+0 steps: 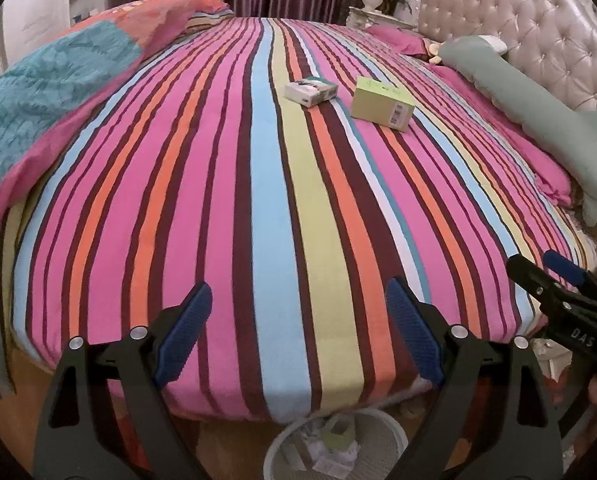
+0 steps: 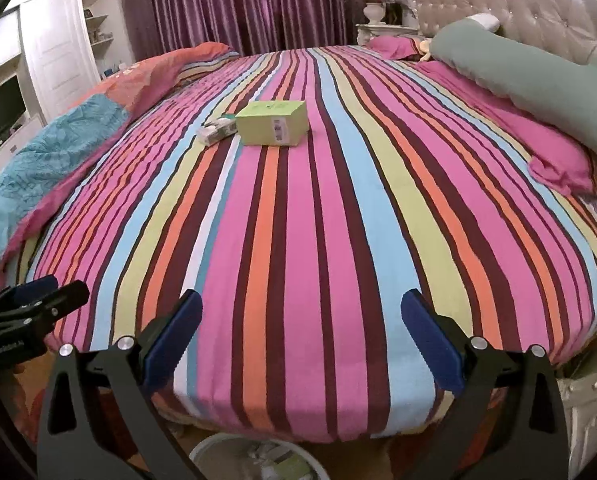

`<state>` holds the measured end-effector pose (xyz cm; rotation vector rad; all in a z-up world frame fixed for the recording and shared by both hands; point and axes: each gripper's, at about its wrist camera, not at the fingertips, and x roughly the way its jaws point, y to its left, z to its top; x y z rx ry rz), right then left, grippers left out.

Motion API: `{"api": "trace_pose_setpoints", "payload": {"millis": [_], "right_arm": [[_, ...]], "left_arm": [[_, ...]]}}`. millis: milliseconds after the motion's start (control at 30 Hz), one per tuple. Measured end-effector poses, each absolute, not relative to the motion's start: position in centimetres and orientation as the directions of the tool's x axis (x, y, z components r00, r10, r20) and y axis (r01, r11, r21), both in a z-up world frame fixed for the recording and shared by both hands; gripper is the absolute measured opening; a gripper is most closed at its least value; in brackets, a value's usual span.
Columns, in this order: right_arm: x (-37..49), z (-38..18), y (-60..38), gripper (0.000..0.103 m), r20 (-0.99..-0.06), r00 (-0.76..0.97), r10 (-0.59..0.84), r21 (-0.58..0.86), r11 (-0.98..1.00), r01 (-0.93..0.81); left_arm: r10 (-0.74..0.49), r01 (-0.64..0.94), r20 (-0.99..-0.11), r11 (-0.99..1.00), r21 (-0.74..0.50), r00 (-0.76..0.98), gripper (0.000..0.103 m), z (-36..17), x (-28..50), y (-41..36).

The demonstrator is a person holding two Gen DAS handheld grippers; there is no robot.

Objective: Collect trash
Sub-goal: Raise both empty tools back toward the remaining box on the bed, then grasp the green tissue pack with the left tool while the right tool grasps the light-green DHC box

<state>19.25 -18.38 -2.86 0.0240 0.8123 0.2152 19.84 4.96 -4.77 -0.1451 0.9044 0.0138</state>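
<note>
Bed point(image 1: 258, 208): striped cover, stripes running from the near edge toward the far edge; a padded headboard point(image 1: 538, 32) stands along the right side. A green bolster point(image 1: 538, 116) lies along that right edge, and a blue and orange quilt point(image 1: 50, 88) is bunched at the left edge.

Waste basket point(image 1: 334, 440): white, on the floor just below the near edge of the bed, with paper and a green item already inside.

Trash remaining on the bed: a green box point(image 2: 272, 123) and a smaller white carton point(image 2: 215, 130), just beside each other, toward the far middle of the cover, well apart from both tools. The green box's long axis runs roughly across the stripes.

Left gripper point(image 1: 298, 332): jaws apart, nothing between them, held over the near edge.

Right gripper point(image 2: 302, 340): jaws apart, nothing between them, likewise over the near edge.

Assessment: both items lie straight ahead toward the far edge. The green box sits on the right gripper's line, the white carton on the left gripper's; each tool appears best placed for its own item, and a long forward reach is judged necessary.
</note>
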Motion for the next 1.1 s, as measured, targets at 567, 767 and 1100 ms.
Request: {"api": "trace_pose_setpoints", "payload": {"millis": [567, 767, 1100], "right_arm": [[30.7, -2.1, -15.5, 0.096, -0.707, 0.665, 0.242, 0.032, 0.950, -0.312], [34.8, -2.7, -14.5, 0.096, -0.721, 0.648, 0.245, -0.007, 0.933, -0.360], [39.6, -3.7, -12.8, 0.095, -0.741, 0.628, 0.236, -0.095, 0.889, -0.447]], "left_arm": [[-0.048, -0.026, -0.782, 0.996, -0.082, 0.622, 0.086, -5.1, 34.0, 6.9], [-0.061, 0.008, -0.785, 0.997, -0.071, 0.616, 0.086, -6.0, 39.1, 7.4], [-0.075, 0.063, -0.796, 0.997, -0.047, 0.601, 0.086, -7.3, 44.7, 6.6]]}}
